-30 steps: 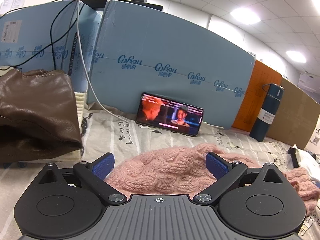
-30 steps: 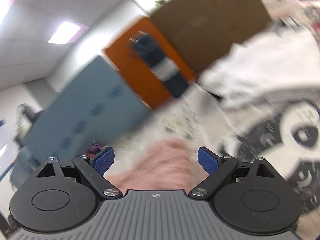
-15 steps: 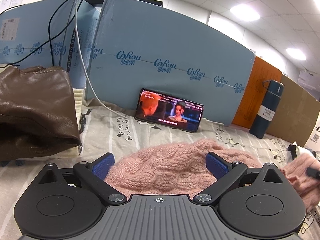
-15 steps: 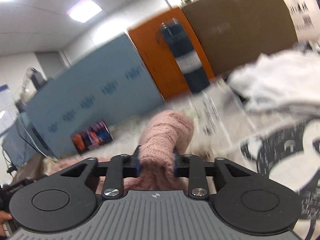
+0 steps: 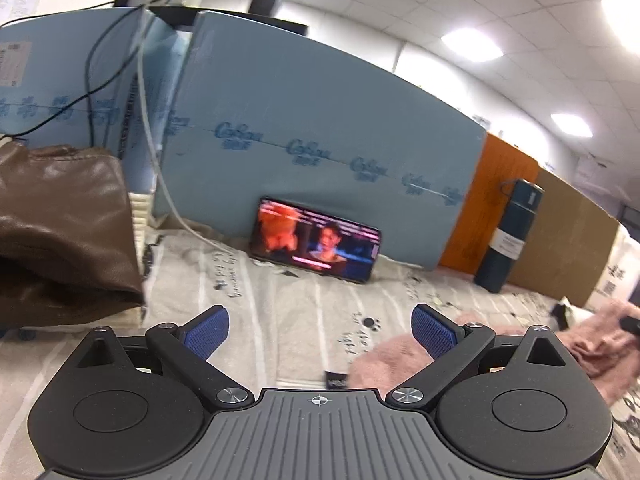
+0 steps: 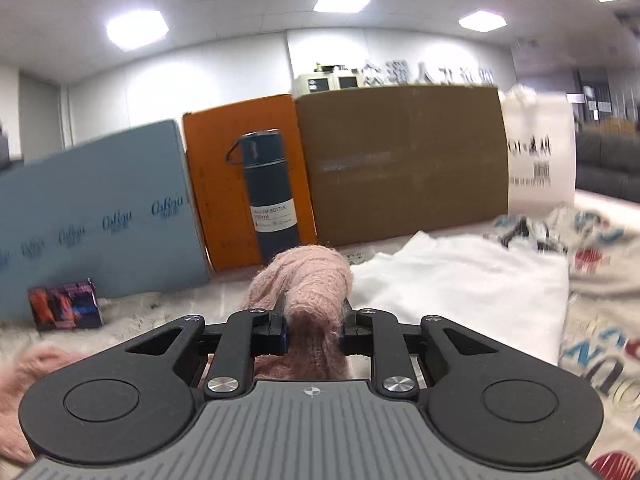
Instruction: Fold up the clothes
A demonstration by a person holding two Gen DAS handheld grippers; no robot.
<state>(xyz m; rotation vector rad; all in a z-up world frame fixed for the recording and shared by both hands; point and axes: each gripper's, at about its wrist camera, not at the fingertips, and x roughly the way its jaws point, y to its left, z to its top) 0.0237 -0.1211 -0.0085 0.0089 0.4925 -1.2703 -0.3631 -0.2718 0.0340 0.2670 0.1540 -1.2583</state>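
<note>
Printed bedsheet (image 5: pixel 280 320) covers the work surface, with blue foam boards (image 5: pixel 320 128) standing along the back, a phone (image 5: pixel 316 250) propped against them at centre frame and a dark flask (image 6: pixel 270 196) before an orange panel.

My right gripper (image 6: pixel 314 328) is clamped tight on a bunched fold of the pink knitted sweater (image 6: pixel 310 280); the wool bulges up between the pads and rises to a rounded hump just ahead of them, at the middle of the right wrist view. More pink shows at that frame's lower left edge, so the garment trails down and leftward from my grip.

In the left wrist view the sweater lies at the lower right: one lump just beside and partly behind my right-hand finger, the rest strung out toward the right edge of the frame, where it looks lifted. Its long run goes roughly left to right across the sheet. My left gripper (image 5: pixel 320 330) stands wide, pads well apart, with only bare sheet between them; it holds nothing.

I judge the free end lies to the right of my left jaws, so that gripper is the nearer one to take it. A small dark label (image 5: pixel 335 380) sits at the sweater's near edge.

Folded white cloth (image 6: pixel 460 280) lies right of centre in the right wrist view; a brown leather jacket (image 5: pixel 60 232) fills the left side of the other view.
</note>
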